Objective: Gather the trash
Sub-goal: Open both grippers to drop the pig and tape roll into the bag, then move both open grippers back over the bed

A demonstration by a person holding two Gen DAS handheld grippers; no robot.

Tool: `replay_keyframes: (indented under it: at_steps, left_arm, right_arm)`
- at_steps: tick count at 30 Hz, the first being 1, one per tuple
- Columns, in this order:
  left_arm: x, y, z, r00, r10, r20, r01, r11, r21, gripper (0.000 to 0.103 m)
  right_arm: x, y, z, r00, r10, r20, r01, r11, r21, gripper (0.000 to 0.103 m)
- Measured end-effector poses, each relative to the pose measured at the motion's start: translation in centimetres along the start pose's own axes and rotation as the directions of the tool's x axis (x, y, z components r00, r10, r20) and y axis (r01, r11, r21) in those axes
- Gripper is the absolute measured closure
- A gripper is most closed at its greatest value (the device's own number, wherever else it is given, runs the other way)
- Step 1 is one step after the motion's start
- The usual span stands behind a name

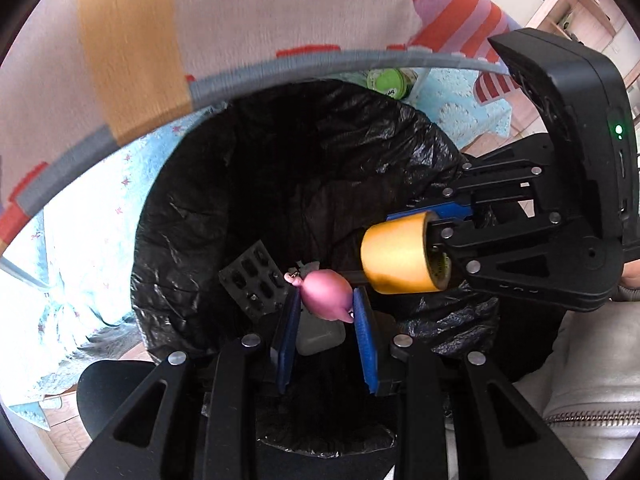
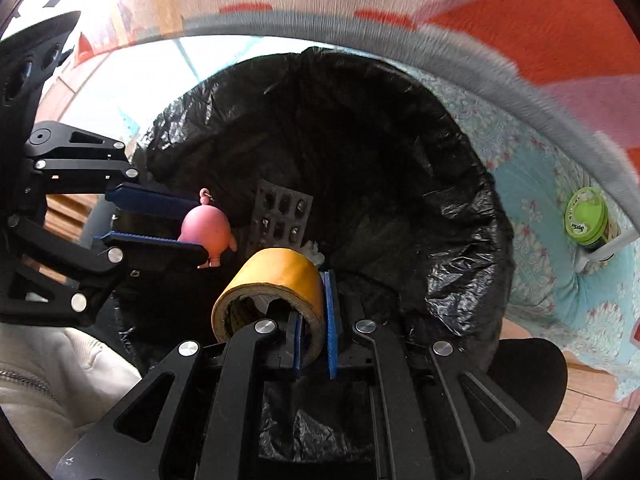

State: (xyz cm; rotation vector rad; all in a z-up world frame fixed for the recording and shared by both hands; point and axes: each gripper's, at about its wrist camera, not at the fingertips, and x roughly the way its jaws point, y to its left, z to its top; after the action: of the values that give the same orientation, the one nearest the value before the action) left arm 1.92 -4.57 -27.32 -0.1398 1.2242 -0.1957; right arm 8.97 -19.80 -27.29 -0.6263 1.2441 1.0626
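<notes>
Got both grippers pointed down over the bin (image 1: 248, 152) with the black liner, so whatever I drop lands inside. My left gripper (image 1: 326, 304) is clamped on the little pink figure (image 1: 326, 294), pads squeezing its sides. My right gripper (image 2: 316, 312) is pinched on the wall of the yellow tape roll (image 2: 280, 276), one finger through the core. An empty blister pack (image 2: 280, 216) already sits inside.

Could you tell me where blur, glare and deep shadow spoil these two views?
Left wrist view: the striped rug is smeared by motion, the light blue cloth at left is blown out white, and the bin bag interior is nearly black. Right wrist view: the rug's grey edge streaks, window light glares at upper left, while the tape roll stays sharp.
</notes>
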Motion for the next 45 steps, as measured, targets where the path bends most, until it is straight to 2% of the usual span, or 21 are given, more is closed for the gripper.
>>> replay_keyframes:
  at_steps: [2, 3, 8, 9, 10, 12, 19, 26, 35, 40, 45]
  left_arm:
    - [0.1, 0.0, 0.1, 1.0, -0.001, -0.003, 0.001, 1.0, 0.002, 0.077]
    - [0.2, 0.0, 0.2, 1.0, -0.003, -0.004, 0.003, 1.0, 0.001, 0.077]
    - [0.2, -0.8, 0.6, 1.0, -0.01, -0.009, 0.01, 1.0, -0.001, 0.076]
    - [0.4, -0.8, 0.4, 1.0, -0.012, -0.009, 0.012, 1.0, 0.0, 0.074]
    - [0.5, -0.8, 0.5, 1.0, -0.011, -0.009, 0.011, 1.0, 0.001, 0.062]
    - [0.0, -0.7, 0.4, 1.0, -0.005, 0.009, 0.005, 1.0, 0.002, 0.053]
    - [-1.7, -1.0, 0.6, 0.998, -0.02, 0.052, 0.02, 1.0, 0.0, 0.052]
    - [-4.8, -1.1, 1.0, 0.992, -0.014, 0.128, 0.011, 1.0, 0.021, 0.053]
    - [-11.0, -1.5, 1.8, 0.965, 0.001, 0.262, -0.02, 0.997, 0.07, 0.052]
    - [-13.6, -1.3, 3.0, 0.944, 0.014, 0.329, -0.038, 0.997, 0.068, 0.052]
    - [-15.9, -1.0, 4.8, 0.927, 0.048, 0.373, -0.073, 0.996, 0.054, 0.052]
  right_arm:
    - [0.2, 0.0, -0.1, 1.0, 0.001, -0.007, -0.001, 1.0, 0.002, 0.087]
    - [0.2, -0.1, -0.1, 1.0, 0.0, -0.006, 0.0, 1.0, 0.003, 0.081]
    - [0.0, -0.3, -0.1, 1.0, -0.001, 0.0, 0.001, 1.0, -0.004, 0.08]
    - [0.0, -0.3, -0.1, 1.0, -0.002, 0.001, 0.002, 1.0, -0.005, 0.08]
    - [-0.2, -0.3, 0.0, 1.0, -0.002, 0.005, 0.002, 1.0, -0.004, 0.08]
    - [-0.4, -0.4, 0.1, 1.0, 0.001, 0.013, -0.001, 1.0, -0.003, 0.08]
    - [-3.1, -1.2, 0.2, 0.998, 0.01, 0.063, -0.012, 1.0, 0.026, 0.079]
    - [-6.1, -1.5, 0.5, 0.991, 0.009, 0.13, -0.014, 0.999, 0.04, 0.077]
    - [-11.1, -1.4, 1.0, 0.971, 0.02, 0.239, -0.028, 0.999, 0.03, 0.074]
    - [-13.5, -1.6, 1.3, 0.955, 0.023, 0.297, -0.033, 0.999, 0.03, 0.069]
    - [-15.3, -2.2, 2.1, 0.941, 0.017, 0.337, -0.027, 0.999, 0.026, 0.069]
